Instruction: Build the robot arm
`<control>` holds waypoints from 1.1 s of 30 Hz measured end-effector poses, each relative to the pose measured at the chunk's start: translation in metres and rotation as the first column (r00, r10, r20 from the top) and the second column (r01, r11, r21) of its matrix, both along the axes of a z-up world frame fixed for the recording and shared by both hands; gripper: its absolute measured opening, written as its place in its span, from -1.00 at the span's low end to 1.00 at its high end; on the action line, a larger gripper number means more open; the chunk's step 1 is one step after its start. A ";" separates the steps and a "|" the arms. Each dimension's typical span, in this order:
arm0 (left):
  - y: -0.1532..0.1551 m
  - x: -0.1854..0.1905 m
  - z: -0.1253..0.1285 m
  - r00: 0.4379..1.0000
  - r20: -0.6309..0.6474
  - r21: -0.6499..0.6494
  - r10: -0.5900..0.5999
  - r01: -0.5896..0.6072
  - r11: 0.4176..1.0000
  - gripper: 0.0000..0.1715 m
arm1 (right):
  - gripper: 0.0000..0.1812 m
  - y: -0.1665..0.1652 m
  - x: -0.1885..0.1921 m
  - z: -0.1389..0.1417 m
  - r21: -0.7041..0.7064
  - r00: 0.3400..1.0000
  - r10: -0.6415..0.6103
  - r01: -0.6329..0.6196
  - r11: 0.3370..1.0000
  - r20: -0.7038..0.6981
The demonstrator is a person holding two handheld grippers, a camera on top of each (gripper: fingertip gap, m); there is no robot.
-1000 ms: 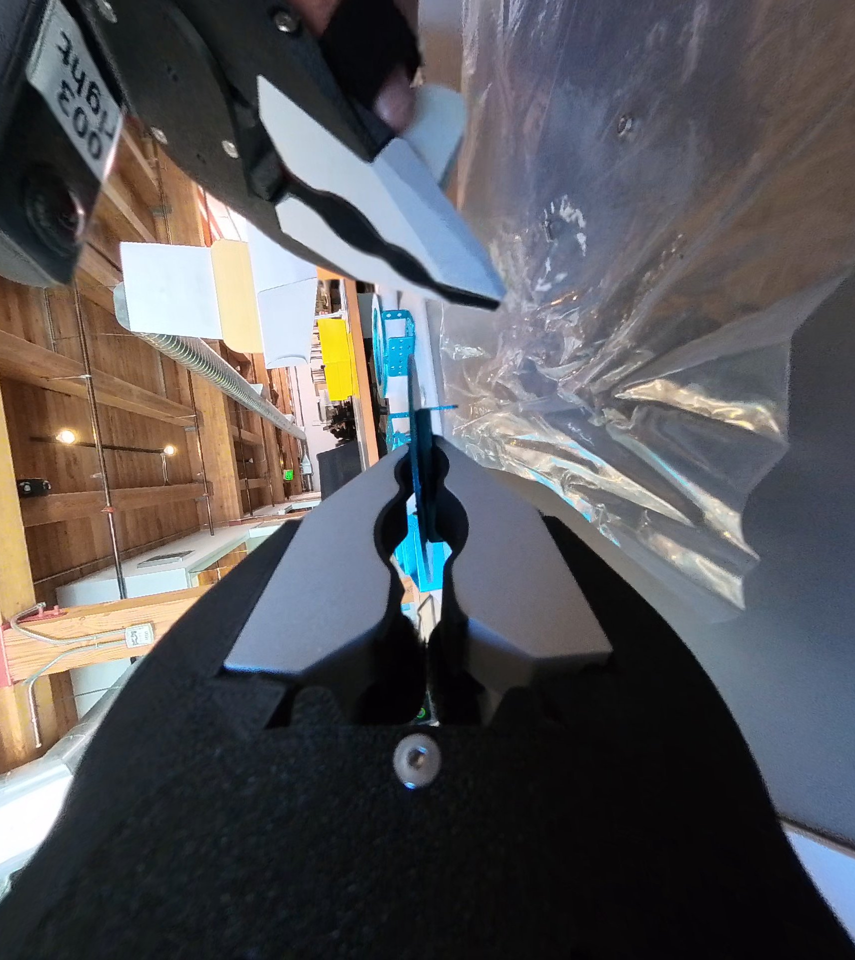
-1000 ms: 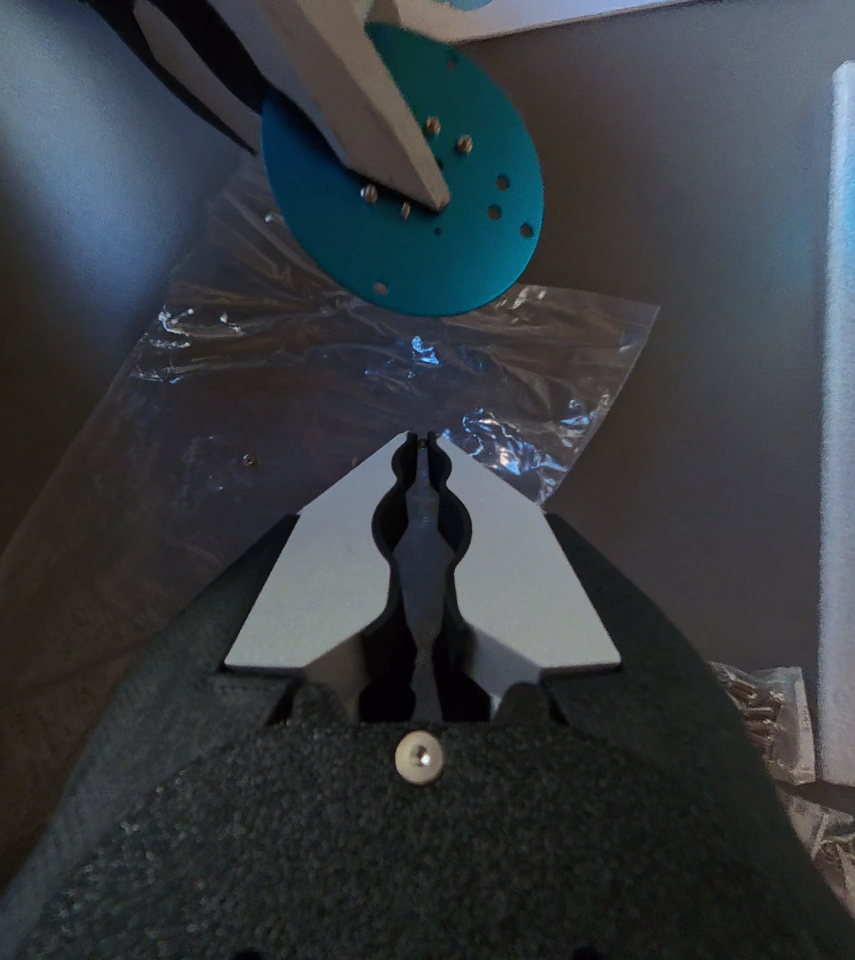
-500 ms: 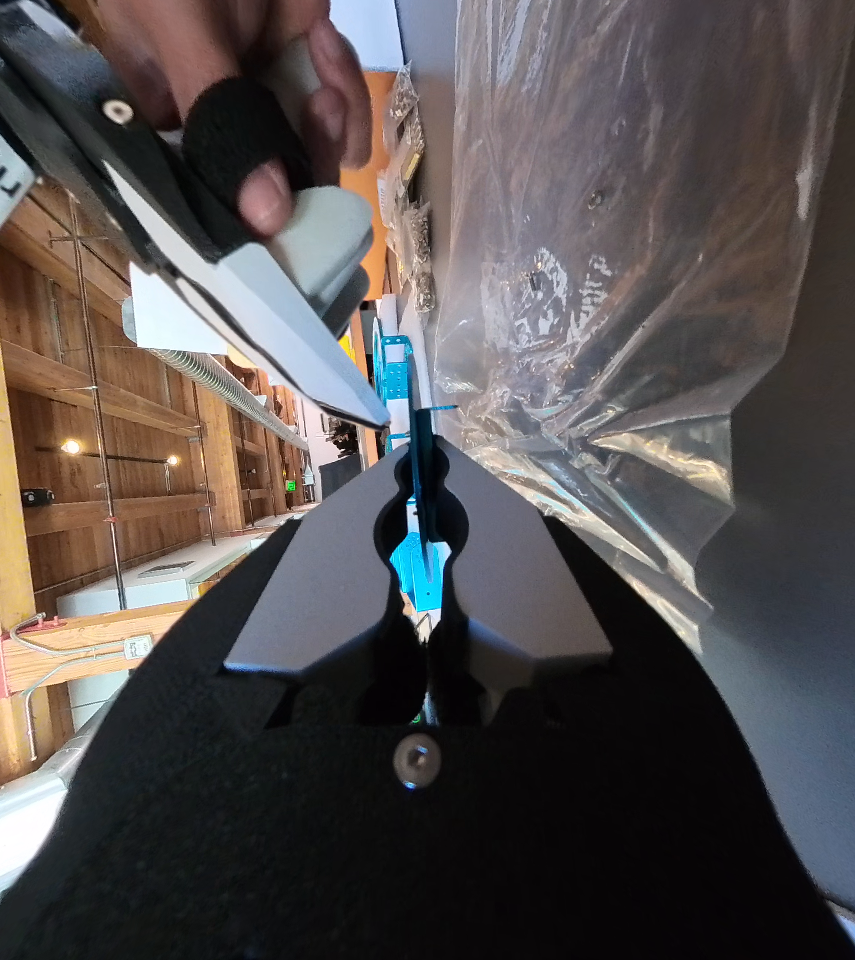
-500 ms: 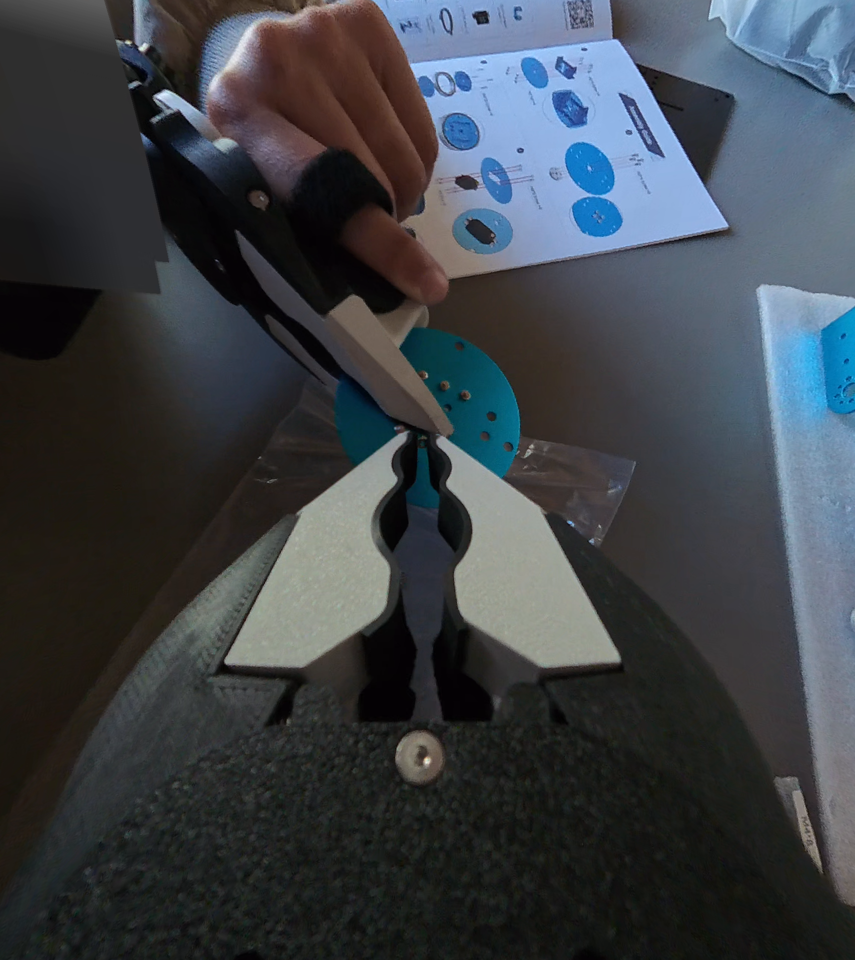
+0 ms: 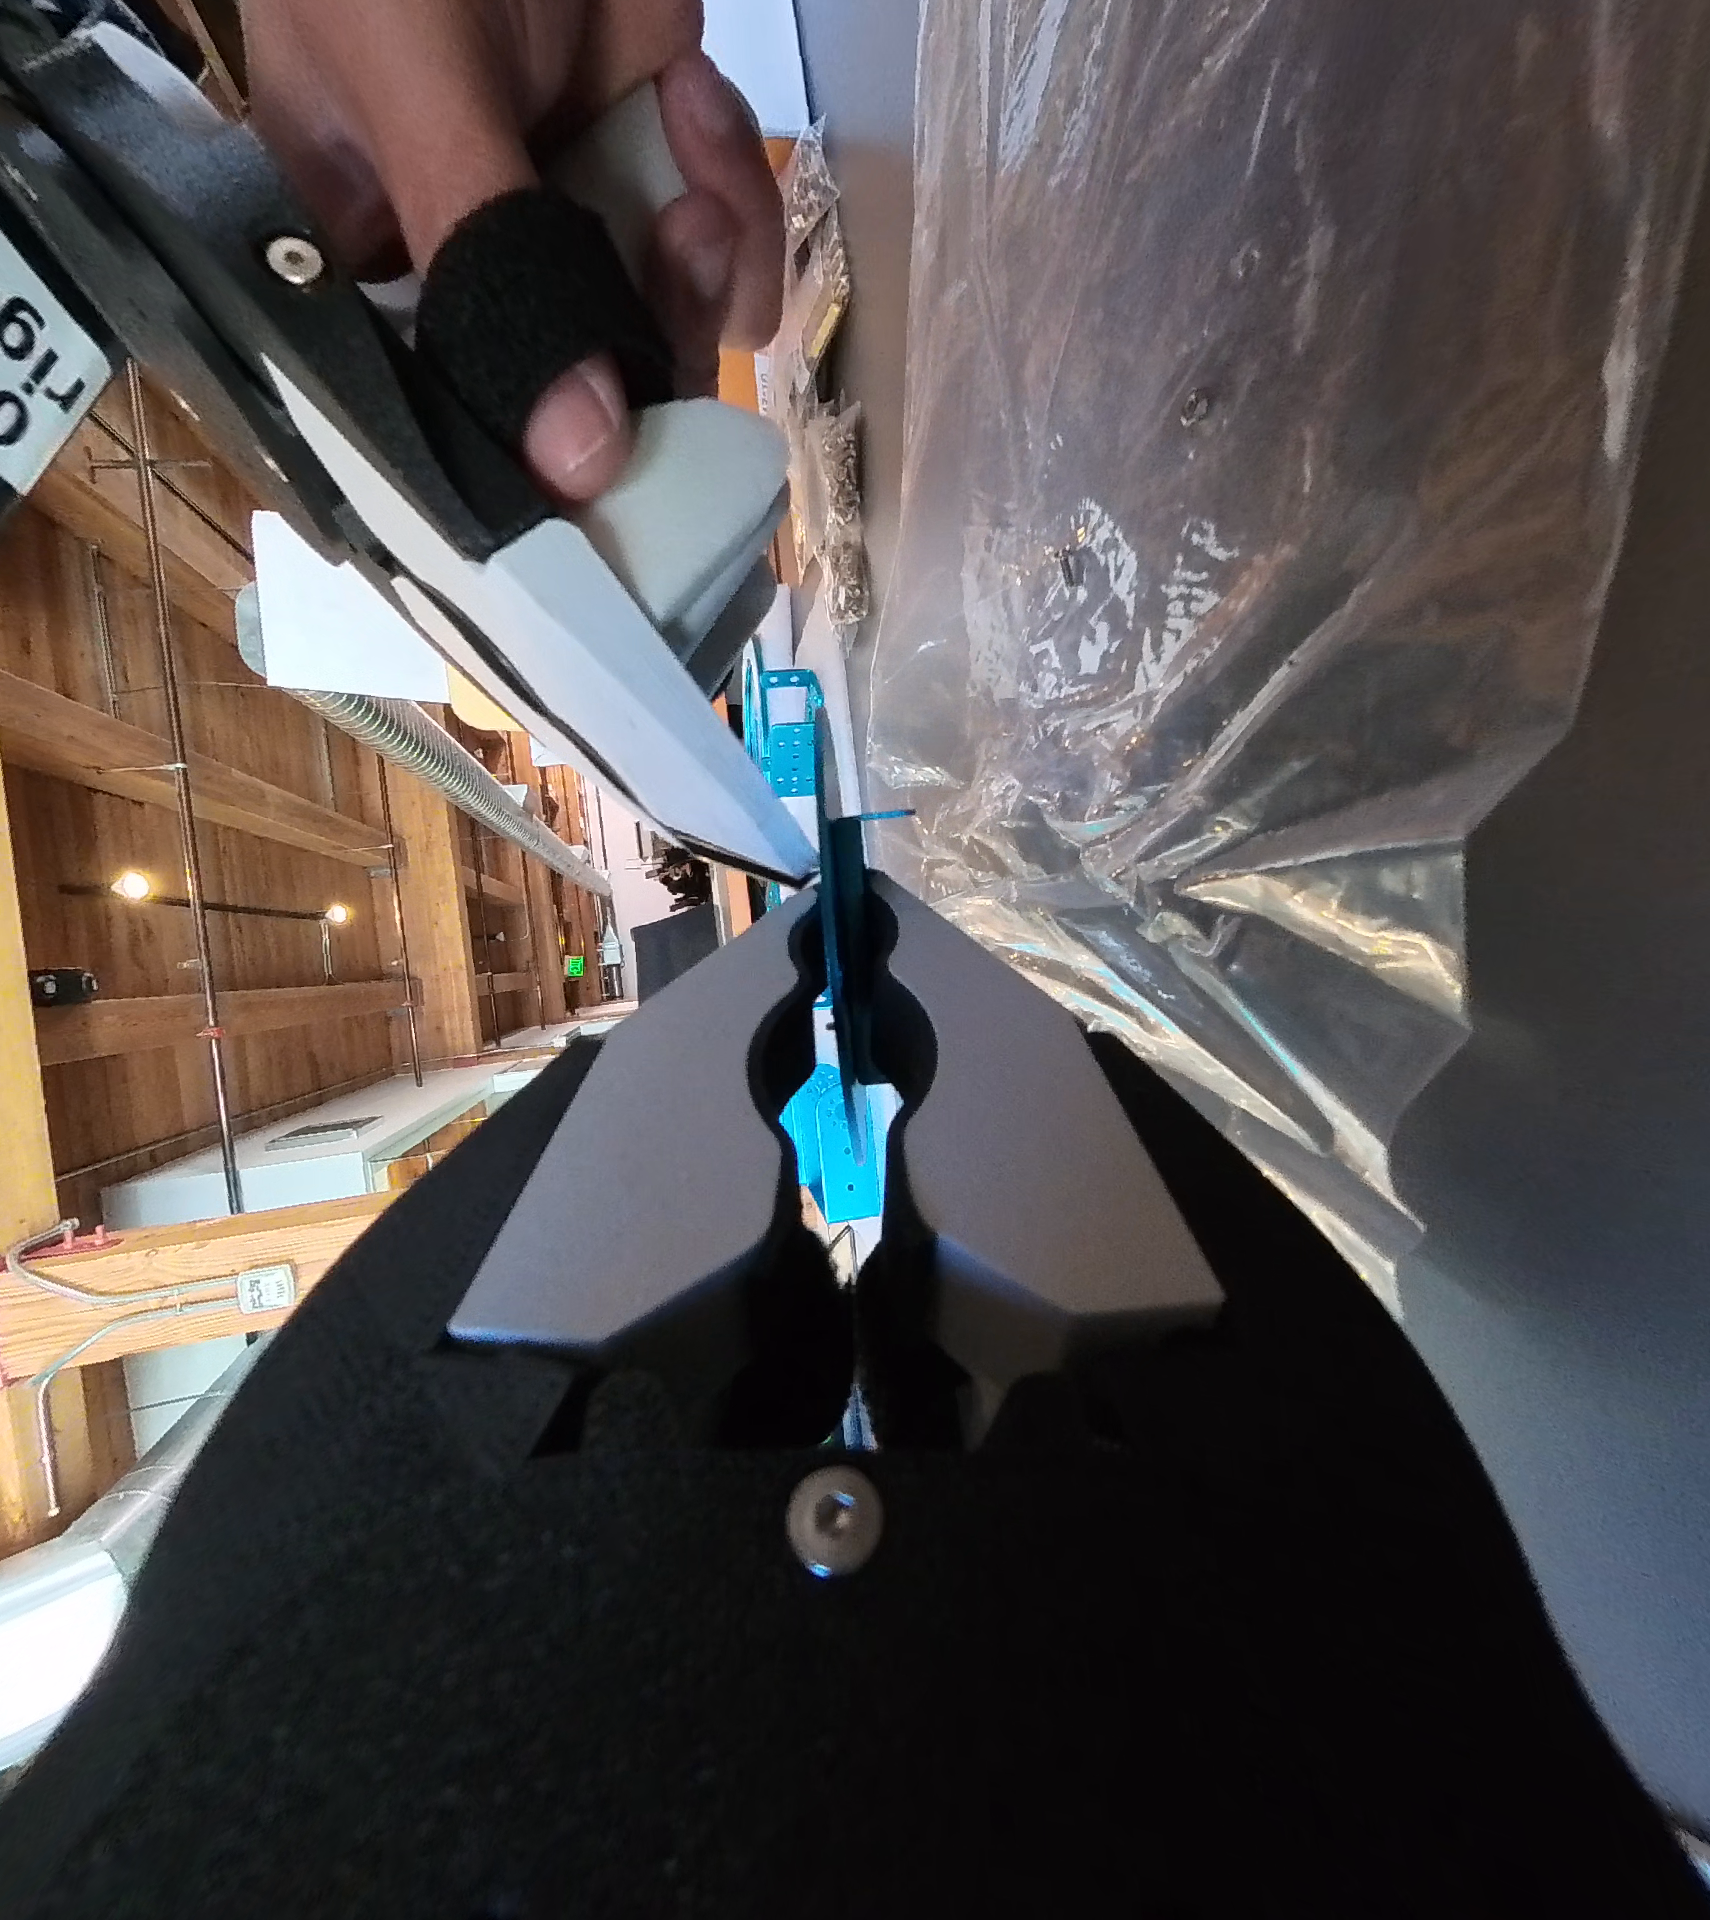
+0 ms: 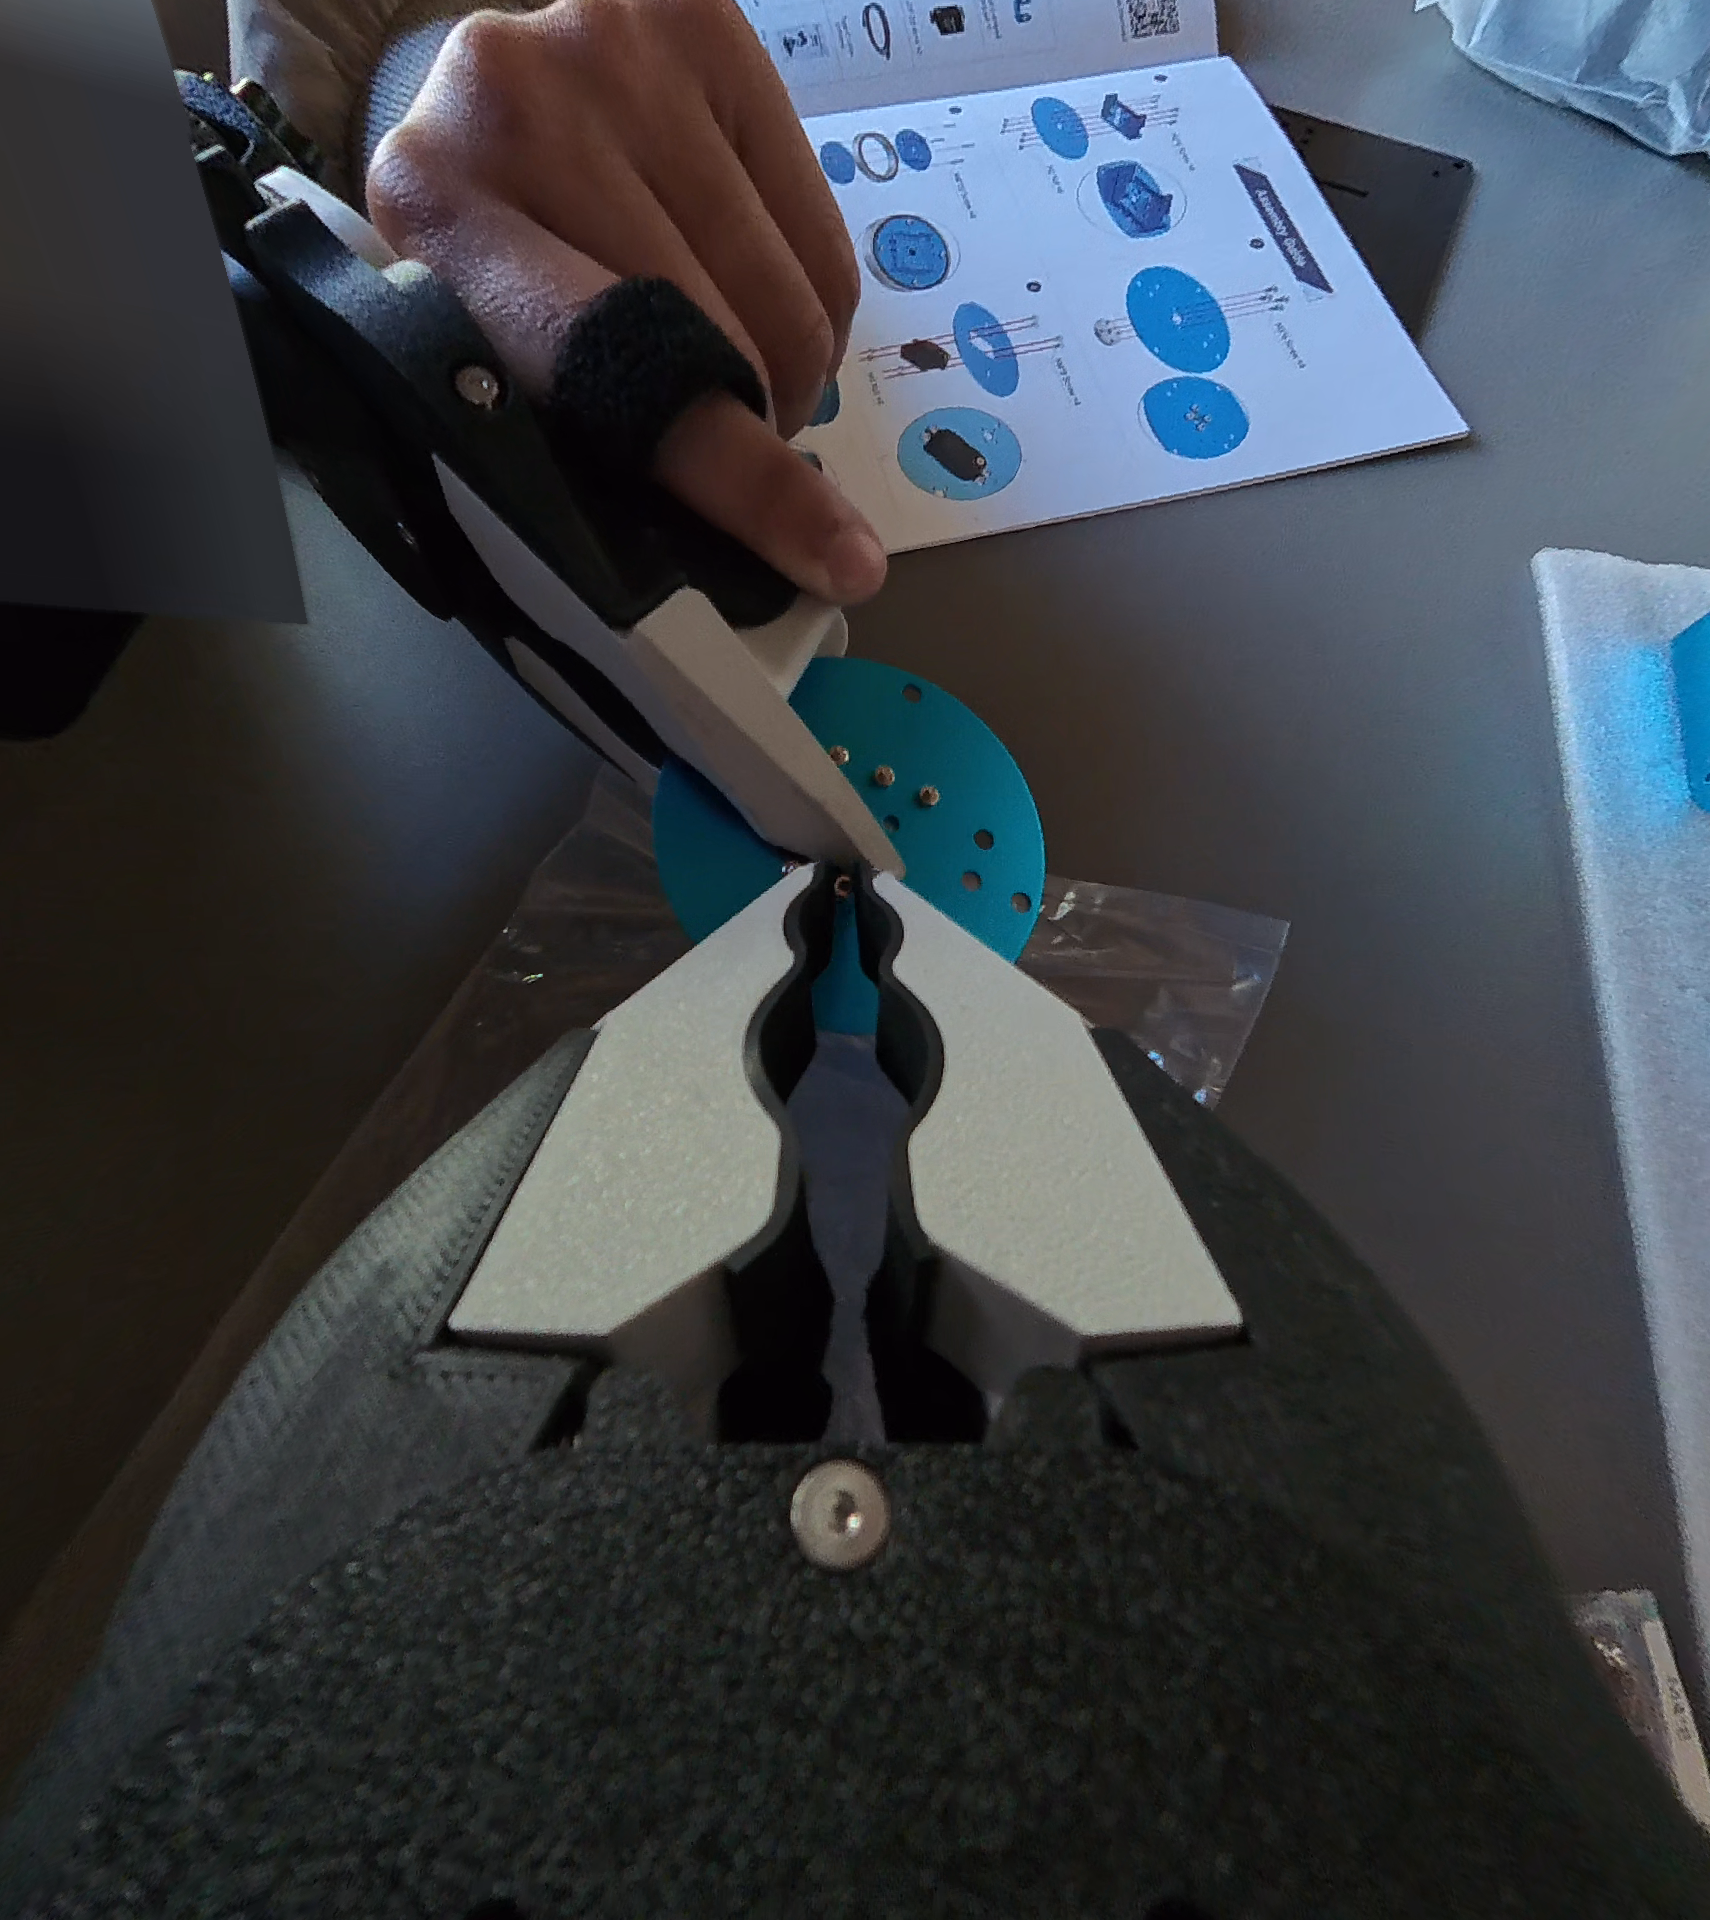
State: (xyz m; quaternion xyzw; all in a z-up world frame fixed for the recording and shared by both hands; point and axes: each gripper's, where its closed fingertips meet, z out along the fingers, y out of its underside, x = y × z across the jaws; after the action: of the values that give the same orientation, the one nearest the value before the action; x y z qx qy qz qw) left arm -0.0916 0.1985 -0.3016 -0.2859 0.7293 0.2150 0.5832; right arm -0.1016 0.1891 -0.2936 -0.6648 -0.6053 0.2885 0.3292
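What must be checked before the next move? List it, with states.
1. Left tool grips the disc: ok, jaws shut on its edge.
2. Right tool reaches the disc: ok, tips at its face, jaws nearly shut.
3. Screw held in the right tool: cannot tell; only a brass speck shows at the tips.
4. Screws in the disc: ok, three stand near its middle.
5. Disc clear of the bag: cannot tell.

Pretty tight mid-frame in the right wrist view: the left claw [image 6: 856,868] and teal disc [image 6: 944,821] sit right at the right claw [image 6: 843,881] tips. Bare tabletop [image 6: 1298,748] opens right of them, until the foam sheet [image 6: 1682,1091] along the right edge.
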 end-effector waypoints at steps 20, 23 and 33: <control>0.001 0.000 0.000 1.000 0.000 0.002 0.003 -0.003 1.000 -0.99 | -0.96 0.001 0.000 -0.001 -0.016 1.000 -0.012 0.012 1.000 0.011; 0.001 0.000 0.000 1.000 -0.002 0.001 0.005 -0.005 1.000 -0.99 | -0.96 0.000 0.000 -0.001 -0.016 1.000 -0.011 0.011 1.000 0.012; 0.000 0.000 0.000 1.000 0.000 0.002 0.002 -0.002 1.000 -0.99 | -0.96 0.000 0.001 -0.002 -0.027 1.000 -0.012 0.013 1.000 0.020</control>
State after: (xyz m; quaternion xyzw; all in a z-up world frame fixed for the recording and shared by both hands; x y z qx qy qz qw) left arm -0.0913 0.1988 -0.3017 -0.2860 0.7287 0.2162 0.5835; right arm -0.1011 0.1893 -0.2958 -0.6757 -0.6004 0.2883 0.3159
